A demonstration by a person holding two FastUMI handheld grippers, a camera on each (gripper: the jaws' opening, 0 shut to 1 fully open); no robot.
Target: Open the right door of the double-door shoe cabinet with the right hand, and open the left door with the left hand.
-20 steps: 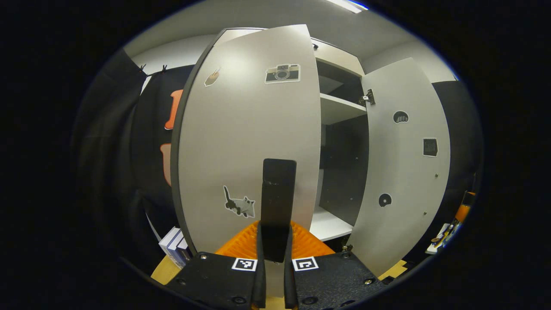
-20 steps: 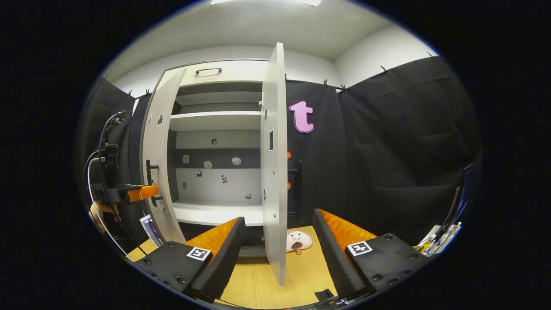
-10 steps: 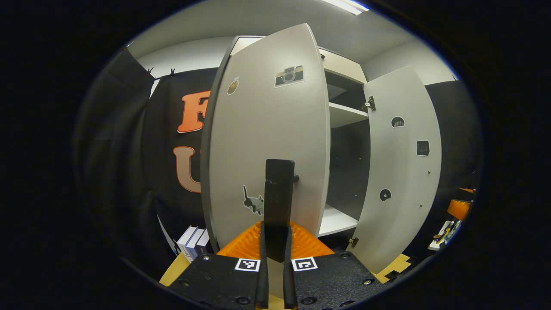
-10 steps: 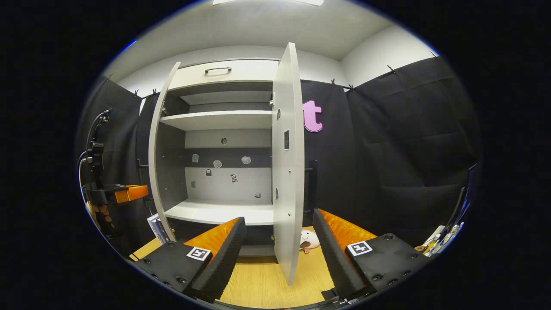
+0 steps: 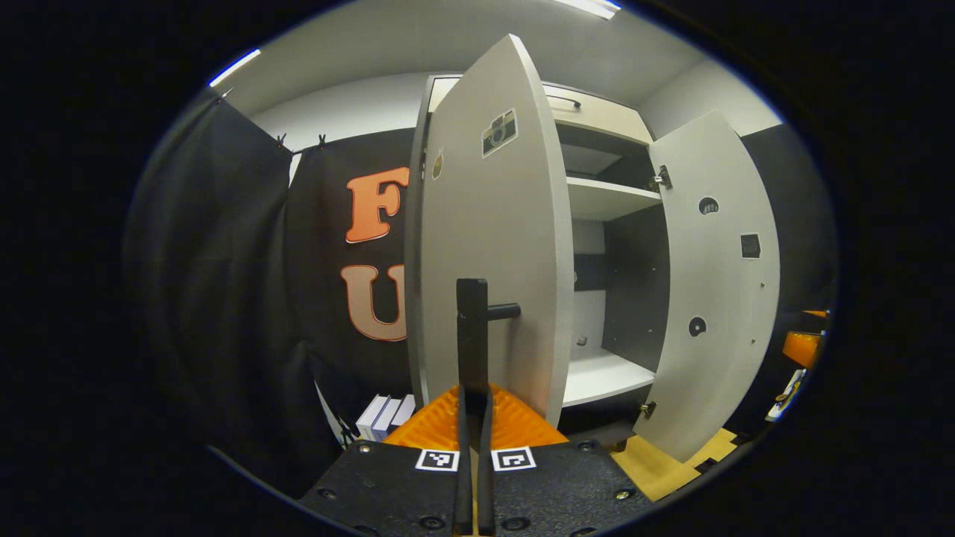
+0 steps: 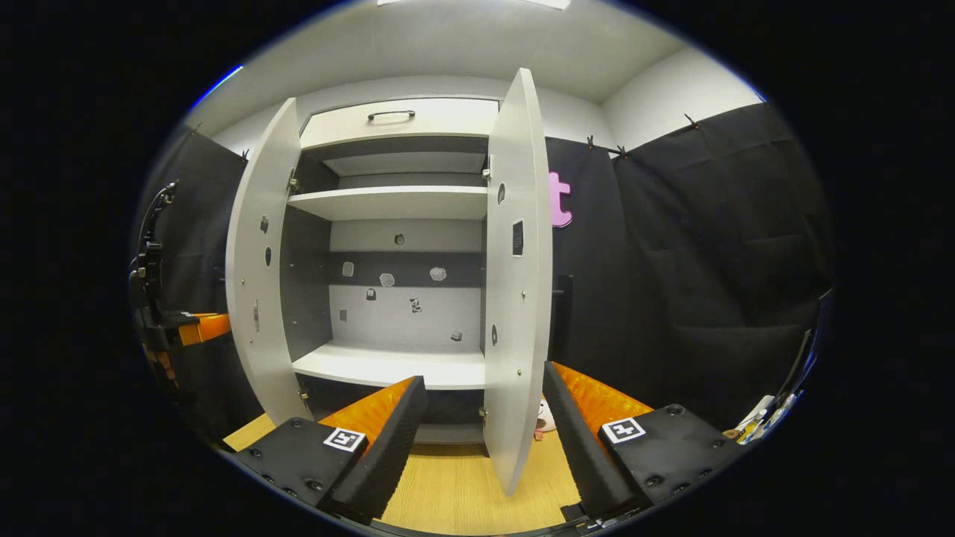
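Item: double-door shoe cabinet (image 6: 395,365), pale grey board, tall, with a dark interior band, two white shelves and a top drawer front with a dark bar pull. It stood on a light wooden floor (image 6: 455,500) against the booth's black cloth wall.

Left door (image 5: 492,246), pale grey panel, long axis upright, hinged on its outer edge. It stood swung well out from the carcass, its free edge pointing toward the camera in the left gripper view, its outer face bearing a camera sticker (image 5: 498,133). Its black bar handle (image 5: 472,335) ran vertically, straight ahead of the left gripper (image 5: 473,418) and rising from between its fingers. The jaws were drawn together with both fingers pressed on the bar's lower length.

Right door (image 6: 518,283), matching pale grey panel, long axis upright. In the right gripper view it appeared nearly edge-on, open, directly ahead of the right gripper (image 6: 485,425) and lined up with the gap between the fingers, though farther off and not touched. Those jaws stood wide apart and held nothing.

Judgement: both doors were open, the task near its end. Any remaining swing fell to the left gripper, the one attached. The handle's upright axis meant release called for parting the fingers sideways.

Also present: white books (image 5: 384,418) by the cabinet's left foot.
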